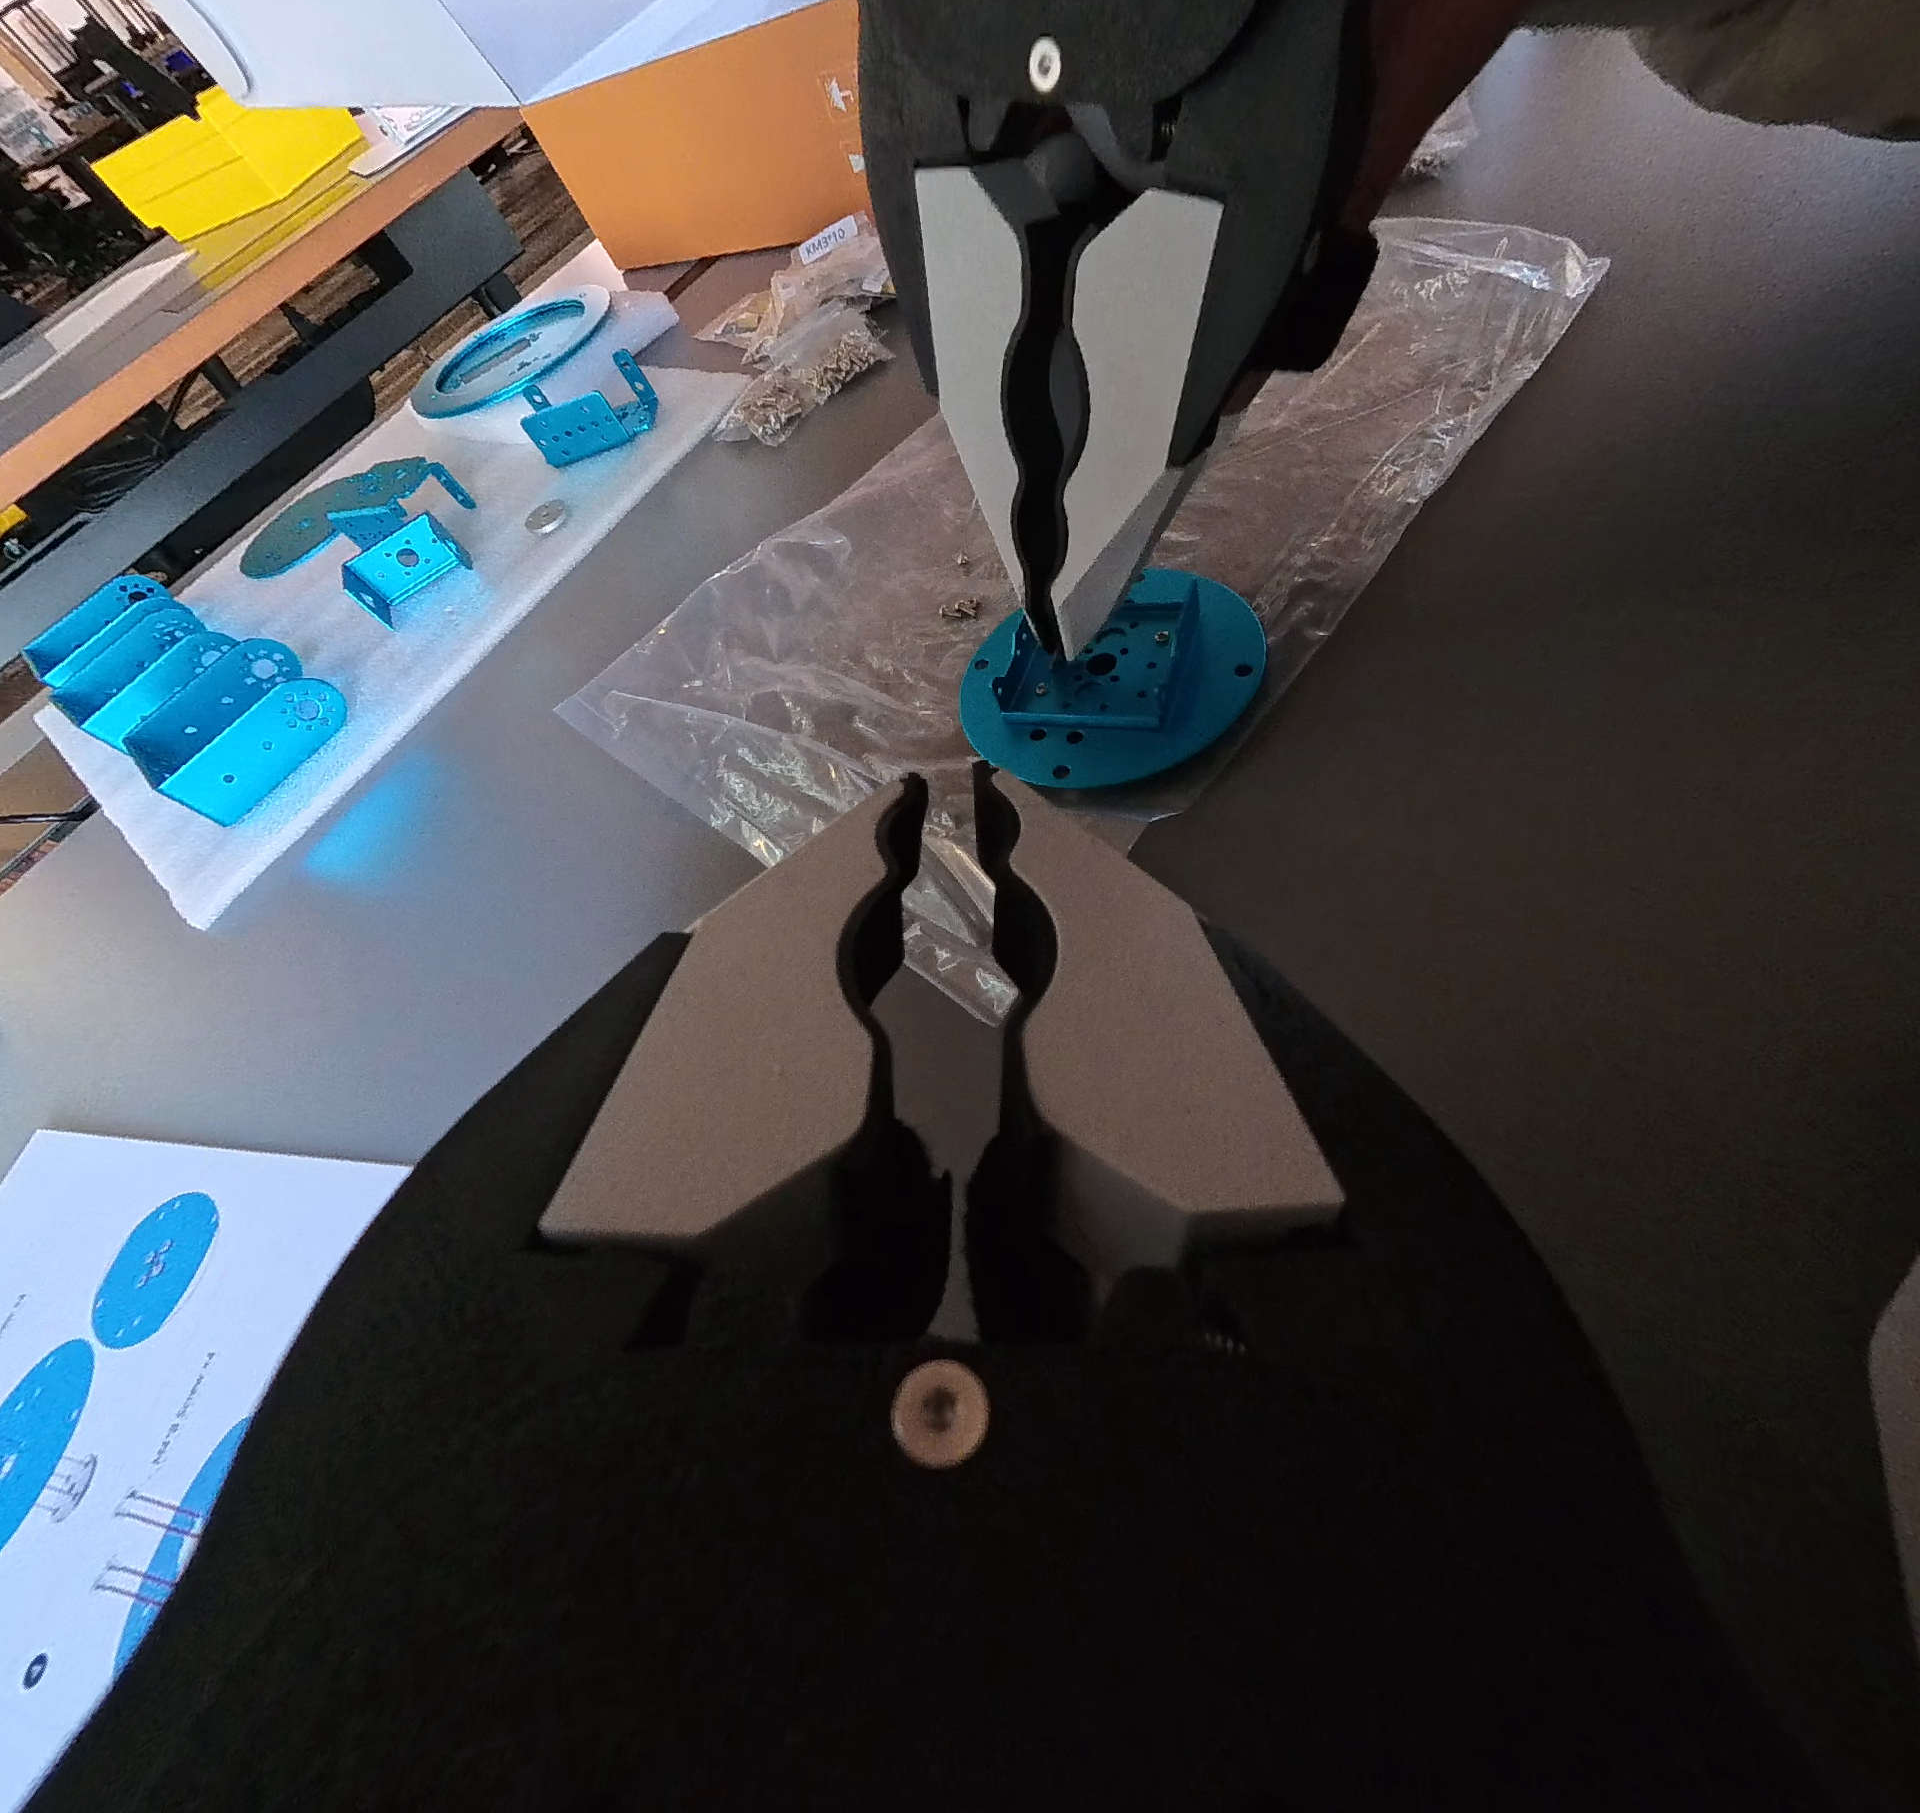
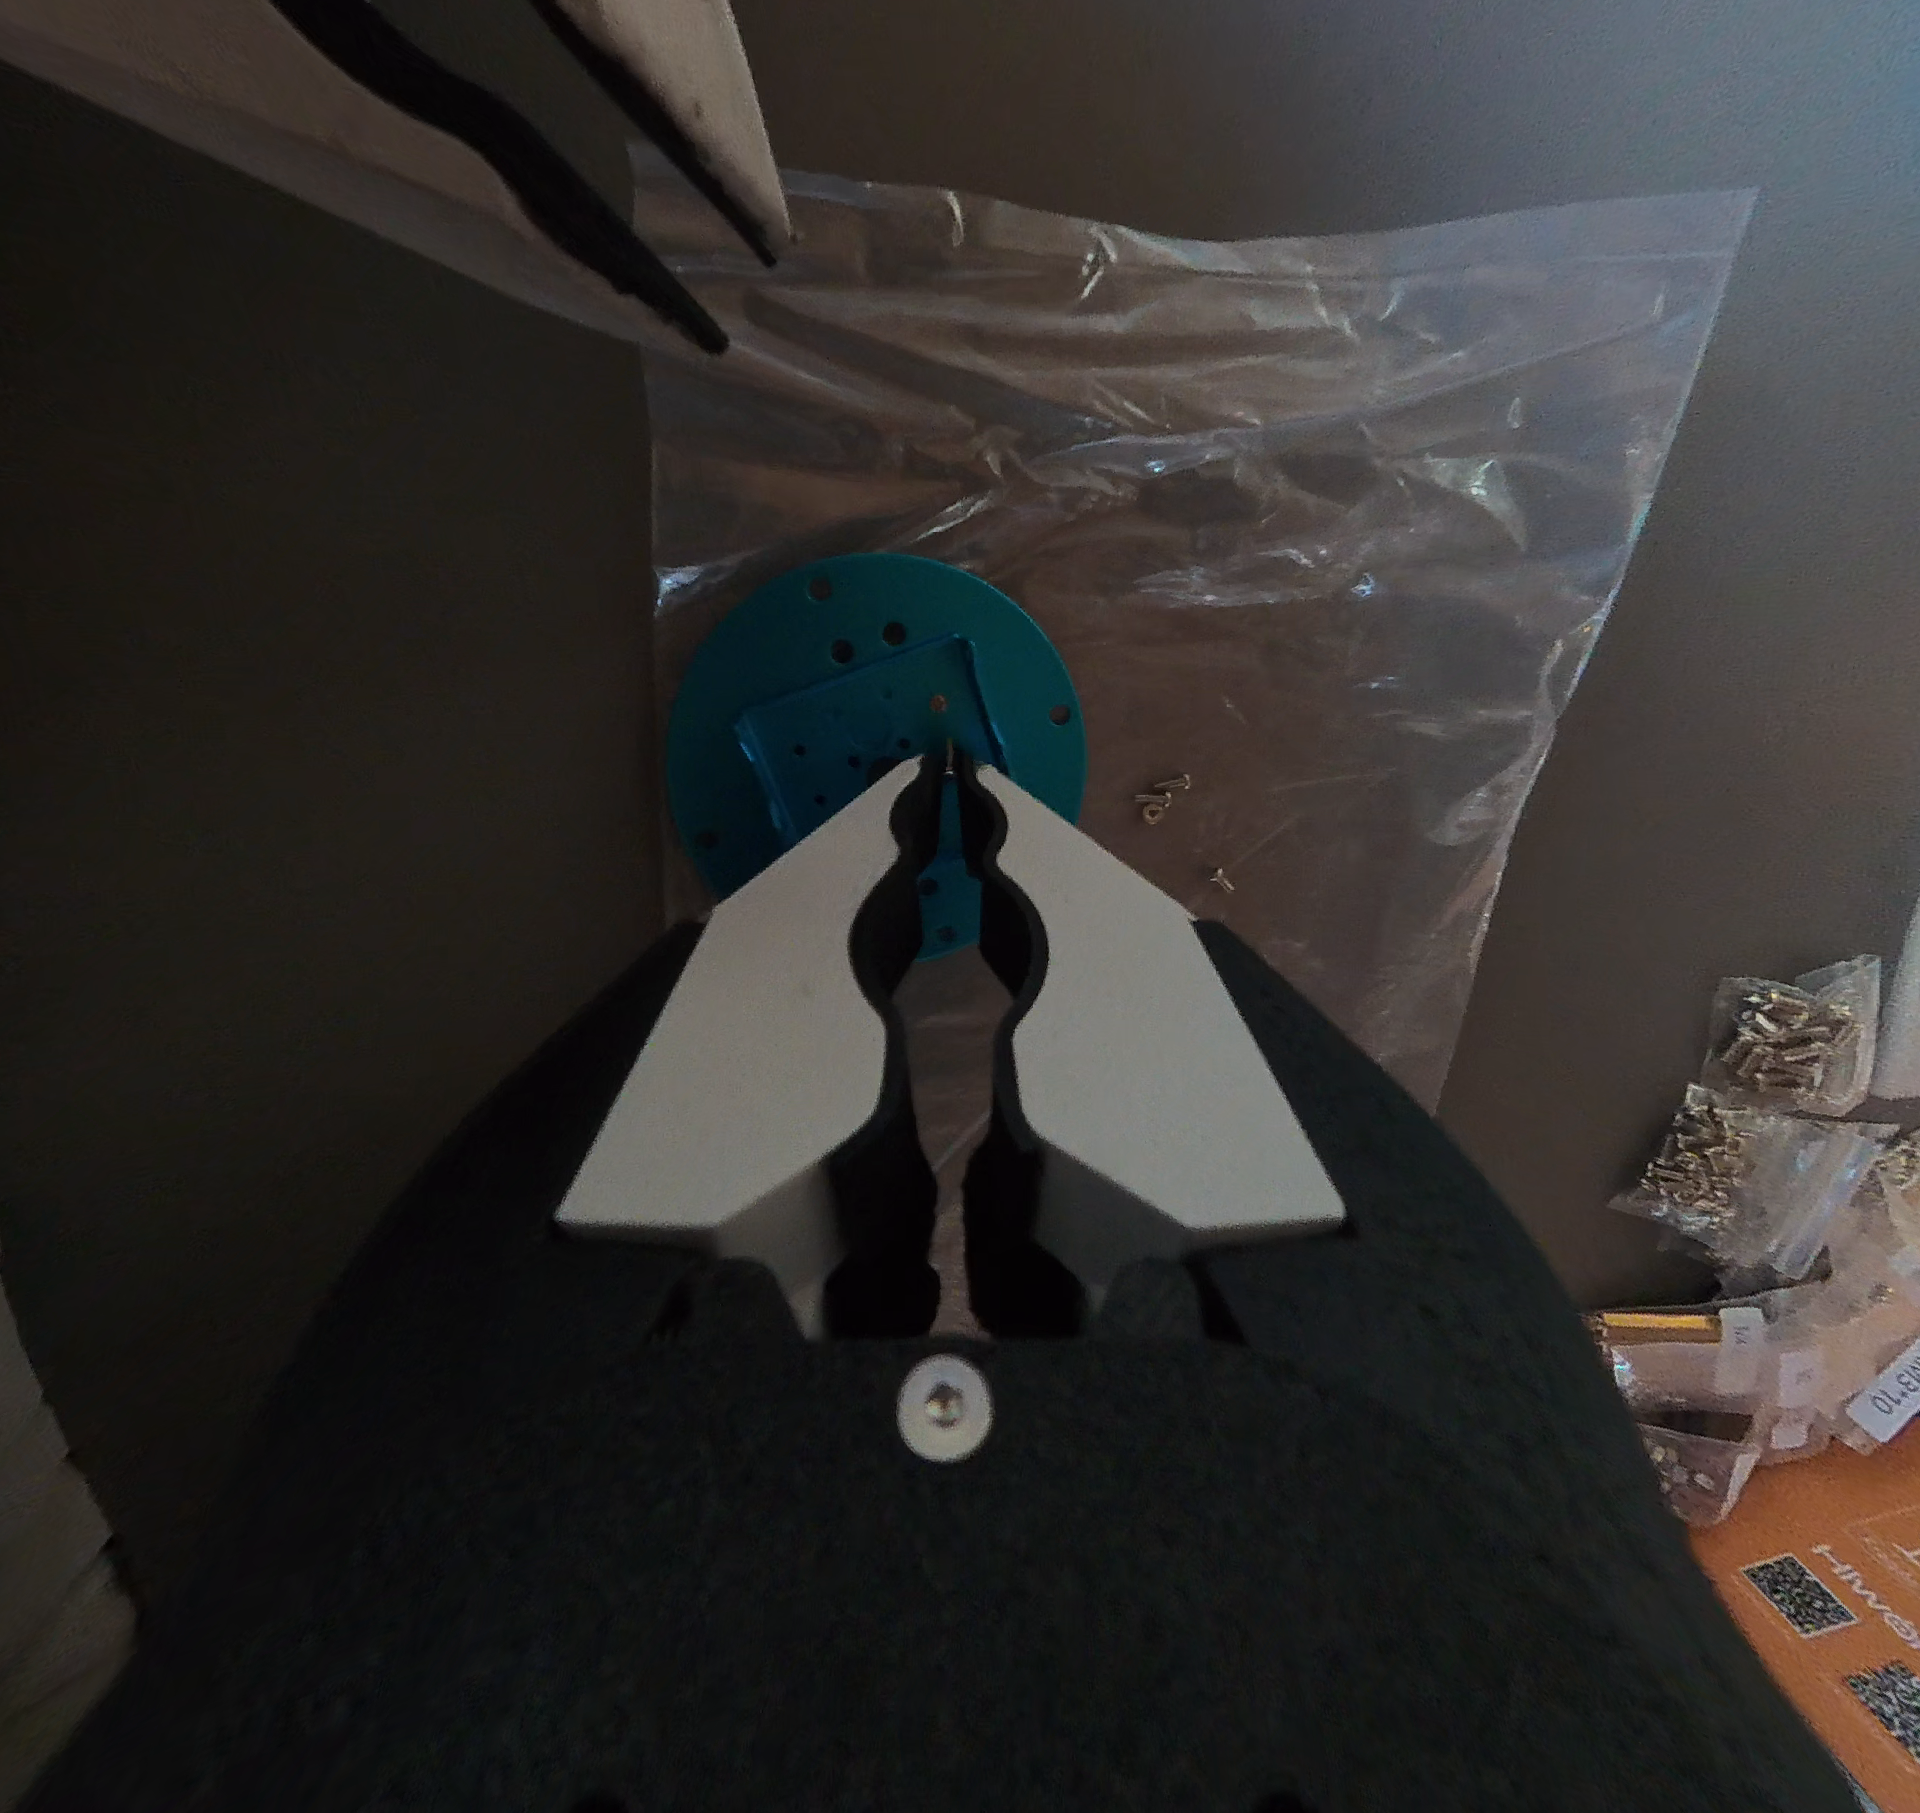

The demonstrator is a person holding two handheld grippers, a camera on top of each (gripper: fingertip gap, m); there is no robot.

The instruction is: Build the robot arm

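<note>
Disc (image 1: 1117, 714) on plastic bag (image 1: 1351, 475), centre of surface (image 1: 1558, 828); bracket (image 1: 1101, 672) on disc; loose screws (image 1: 961, 608) at its 10 o'clock; foam sheet (image 1: 312, 724) with parts at 9 o'clock.

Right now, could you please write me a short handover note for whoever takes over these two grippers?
Right gripper: shut on what looks like a small screw, tips down inside the blue bracket.
Left gripper: open, empty, hovering just short of the blue disc.
The bracket sits on the disc, on a clear plastic bag. Loose screws lie beside it. No fastened screw is discernible.
</note>
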